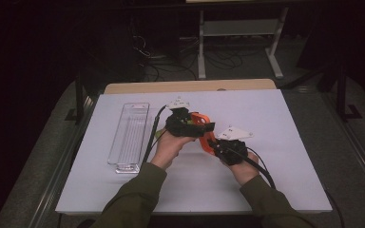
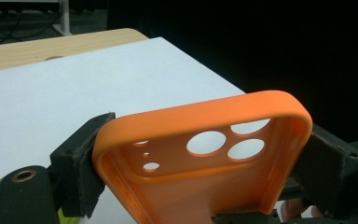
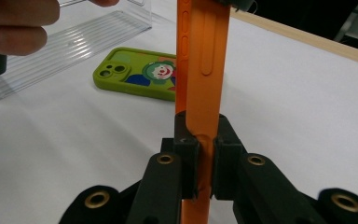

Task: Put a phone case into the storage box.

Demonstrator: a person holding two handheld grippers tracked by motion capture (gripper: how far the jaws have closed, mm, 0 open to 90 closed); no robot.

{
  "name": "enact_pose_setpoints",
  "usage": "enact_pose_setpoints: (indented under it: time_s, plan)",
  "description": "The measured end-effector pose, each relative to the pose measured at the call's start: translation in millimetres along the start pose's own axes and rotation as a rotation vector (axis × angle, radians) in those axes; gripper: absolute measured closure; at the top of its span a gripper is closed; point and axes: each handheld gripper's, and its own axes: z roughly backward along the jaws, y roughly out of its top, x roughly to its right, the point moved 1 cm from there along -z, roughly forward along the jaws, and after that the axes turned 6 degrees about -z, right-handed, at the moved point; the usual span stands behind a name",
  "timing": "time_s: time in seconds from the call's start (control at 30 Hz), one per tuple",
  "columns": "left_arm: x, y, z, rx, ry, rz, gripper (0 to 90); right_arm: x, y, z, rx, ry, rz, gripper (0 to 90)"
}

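Observation:
An orange phone case (image 1: 198, 117) is held above the white table between both grippers. My left gripper (image 1: 204, 126) spans its width near the camera cut-outs. In the left gripper view the pads (image 2: 81, 163) press on both long sides of the case (image 2: 177, 121), so the gripper (image 2: 204, 168) is shut on it. My right gripper (image 1: 213, 142) pinches the case's lower end. In the right gripper view the case (image 3: 205, 70) stands edge-on and upright, and the gripper (image 3: 199, 154) is shut on its rim.
A green phone case with a clown picture (image 3: 137, 72) lies flat on the white sheet (image 1: 266, 118) under the left hand. A long clear plastic tray (image 1: 129, 137) stands at the left. A bare wooden table edge (image 1: 190, 86) runs along the back.

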Motion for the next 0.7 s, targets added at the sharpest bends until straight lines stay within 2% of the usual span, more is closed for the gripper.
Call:
enact_pose_setpoints:
  time_s: [0.3, 0.37, 0.47, 0.57, 0.7]
  plan:
    - [0.9, 1.3, 2.5, -0.008, -0.005, -0.017, 16.2, 0.1, -0.3, -0.9, -0.01, 0.021, 0.007, 77.4]
    - [-0.1, 2.0, 3.2, -0.011, -0.003, -0.022, 16.3, 0.3, 0.3, -0.2, -0.001, 0.037, 0.011, 67.4]
    - [-2.7, 3.9, 5.7, -0.019, 0.007, -0.024, 16.3, 2.4, 0.6, 1.4, -0.016, 0.068, 0.005, 55.5]
    - [-6.6, 7.3, 9.9, -0.019, 0.016, -0.029, 16.3, 5.1, -0.5, 2.7, -0.024, 0.073, 0.004, 48.0]
    - [-11.8, 14.1, 17.5, -0.016, 0.027, -0.043, 16.2, 10.1, -3.9, 5.3, -0.073, 0.08, 0.017, 34.8]
